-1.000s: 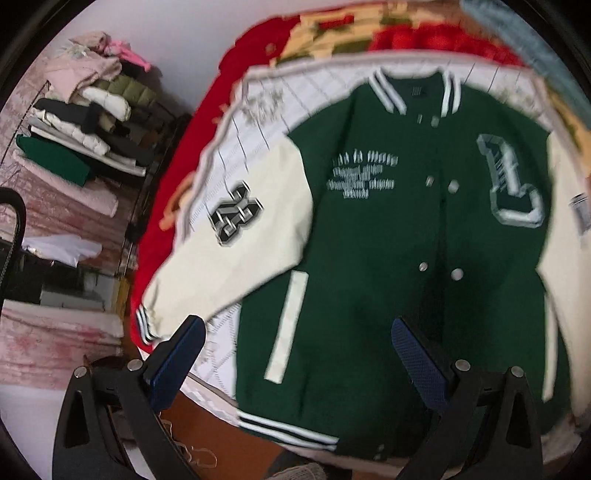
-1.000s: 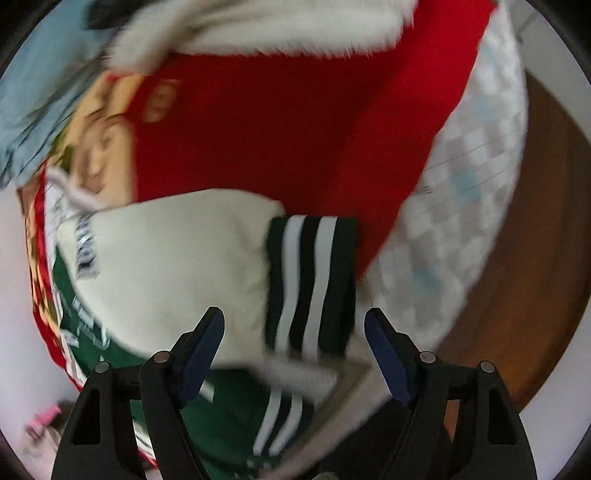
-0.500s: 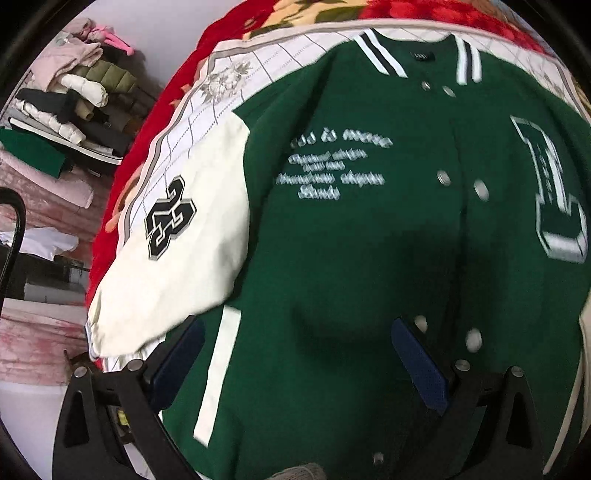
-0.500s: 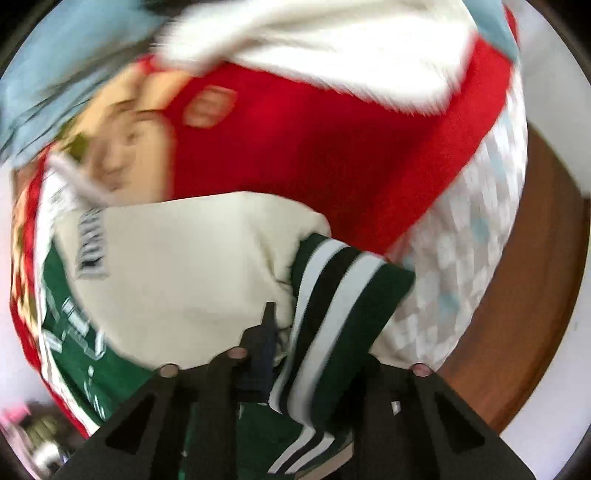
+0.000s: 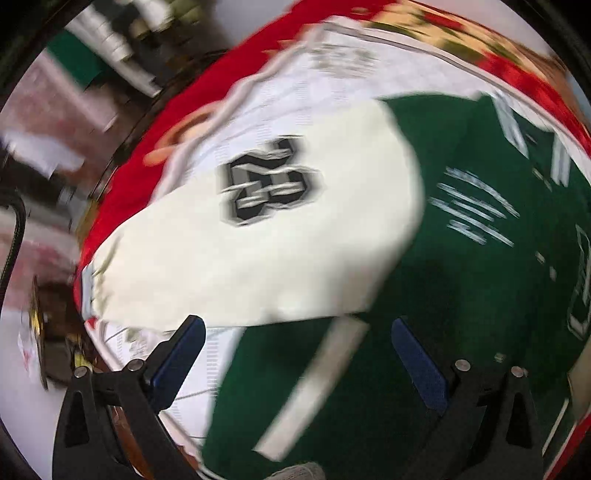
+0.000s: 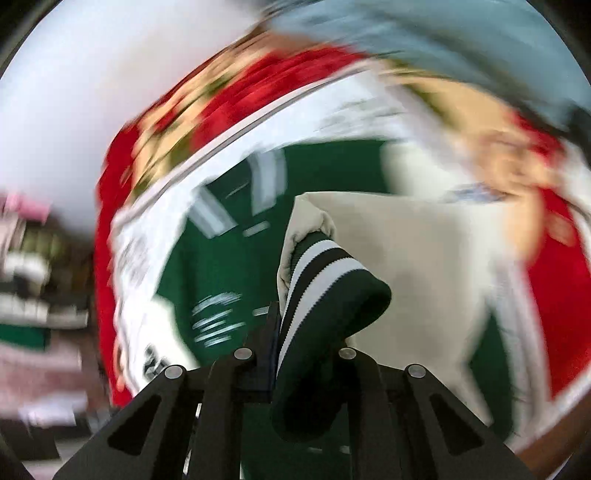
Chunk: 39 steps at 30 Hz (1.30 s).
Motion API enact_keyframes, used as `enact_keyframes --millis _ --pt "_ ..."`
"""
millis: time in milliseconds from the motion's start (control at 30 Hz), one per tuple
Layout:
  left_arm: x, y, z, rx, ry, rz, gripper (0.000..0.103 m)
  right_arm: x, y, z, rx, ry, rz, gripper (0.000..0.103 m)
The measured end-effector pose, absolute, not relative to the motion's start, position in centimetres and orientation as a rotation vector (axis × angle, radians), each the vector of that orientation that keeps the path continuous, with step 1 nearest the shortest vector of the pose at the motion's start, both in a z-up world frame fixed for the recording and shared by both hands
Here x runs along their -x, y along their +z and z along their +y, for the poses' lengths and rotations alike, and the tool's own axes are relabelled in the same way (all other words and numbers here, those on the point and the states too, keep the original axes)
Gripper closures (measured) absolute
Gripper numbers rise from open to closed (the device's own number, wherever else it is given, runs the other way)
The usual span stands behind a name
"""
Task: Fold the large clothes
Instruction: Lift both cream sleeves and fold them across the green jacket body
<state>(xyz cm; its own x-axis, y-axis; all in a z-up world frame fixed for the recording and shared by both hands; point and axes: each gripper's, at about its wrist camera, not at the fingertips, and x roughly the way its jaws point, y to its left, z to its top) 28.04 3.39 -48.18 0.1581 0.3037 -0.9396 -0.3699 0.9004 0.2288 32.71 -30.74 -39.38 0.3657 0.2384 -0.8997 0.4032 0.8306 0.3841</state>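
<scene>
A green varsity jacket (image 5: pixel 461 295) lies front up on the bed. Its cream sleeve (image 5: pixel 295 240) bears a black number patch (image 5: pixel 269 184). My left gripper (image 5: pixel 295 325) hangs open just above that sleeve's lower edge, nothing between its blue pads. In the right wrist view the jaws of my right gripper (image 6: pixel 310 350) are still closing on the other sleeve's striped green-and-white cuff (image 6: pixel 325 288), which is pinched between them. That cream sleeve (image 6: pixel 406 251) is lifted and bends over the green body (image 6: pixel 221 266). Both views are blurred by motion.
Under the jacket lies a white quilted sheet (image 5: pixel 295 81) on a red patterned blanket (image 5: pixel 140 177). Stacked clothes on a rack (image 5: pixel 110 40) stand at the upper left. A light blue cloth (image 6: pixel 443 33) lies at the far end of the bed.
My right gripper shut on the striped cuff, lifted it and swung the sleeve over the jacket's body. My left gripper, still open, moved left and lower toward the numbered sleeve.
</scene>
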Motion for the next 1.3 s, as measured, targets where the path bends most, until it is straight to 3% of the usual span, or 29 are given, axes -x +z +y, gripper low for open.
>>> enact_keyframes --millis 200,267,300,333,567,733,867,900,933,1000,1033,1067,1300 --pt "-25.1 -49.2 11.2 0.13 0.638 1.336 0.0 -42.6 -47.5 -11.0 -0.366 0.184 1.366 0.087" --pt "-24.1 -49.9 13.2 0.149 0.676 1.347 0.0 -44.0 -50.6 -6.7 -0.295 0.258 1.415 0.074" --pt "-23.6 -50.2 14.1 0.165 0.692 1.354 0.0 -44.5 -51.9 -5.0 -0.289 0.308 1.446 0.053" --pt "-23.0 -50.4 14.9 0.191 0.704 1.363 0.0 -44.4 -52.4 -4.1 -0.315 0.373 1.453 0.038" --pt "-18.7 -52.9 21.3 0.568 0.754 1.376 0.0 -39.4 -49.2 -11.1 -0.542 0.423 1.389 0.037" --pt "-17.1 -57.6 27.5 0.932 0.845 1.307 0.001 -34.8 -52.0 -18.9 -0.593 0.245 1.53 0.037" --pt "-17.4 -58.2 32.4 0.992 0.987 1.161 0.002 -32.9 -54.6 -21.3 -0.578 0.197 1.585 0.037" --pt "-17.8 -57.9 33.2 0.965 1.013 1.134 0.006 -32.9 -54.9 -21.5 -0.577 0.195 1.593 0.037" --pt "-18.2 -57.5 34.1 0.937 1.043 1.113 0.023 -33.1 -55.3 -21.2 -0.568 0.196 1.597 0.037" --pt "-19.1 -57.0 35.9 0.91 1.083 1.079 0.047 -33.5 -55.2 -20.0 -0.542 0.214 1.59 0.037" --pt "-19.5 -56.8 36.9 0.894 1.094 1.064 0.071 -33.9 -55.0 -19.3 -0.524 0.227 1.58 0.037" --pt "-20.0 -56.6 37.6 0.875 1.097 1.051 0.087 -34.2 -54.7 -18.8 -0.515 0.241 1.568 0.037" --pt "-23.3 -52.2 42.0 0.736 1.005 0.955 0.094 -38.9 -52.6 -12.9 -0.458 0.329 1.449 0.037"
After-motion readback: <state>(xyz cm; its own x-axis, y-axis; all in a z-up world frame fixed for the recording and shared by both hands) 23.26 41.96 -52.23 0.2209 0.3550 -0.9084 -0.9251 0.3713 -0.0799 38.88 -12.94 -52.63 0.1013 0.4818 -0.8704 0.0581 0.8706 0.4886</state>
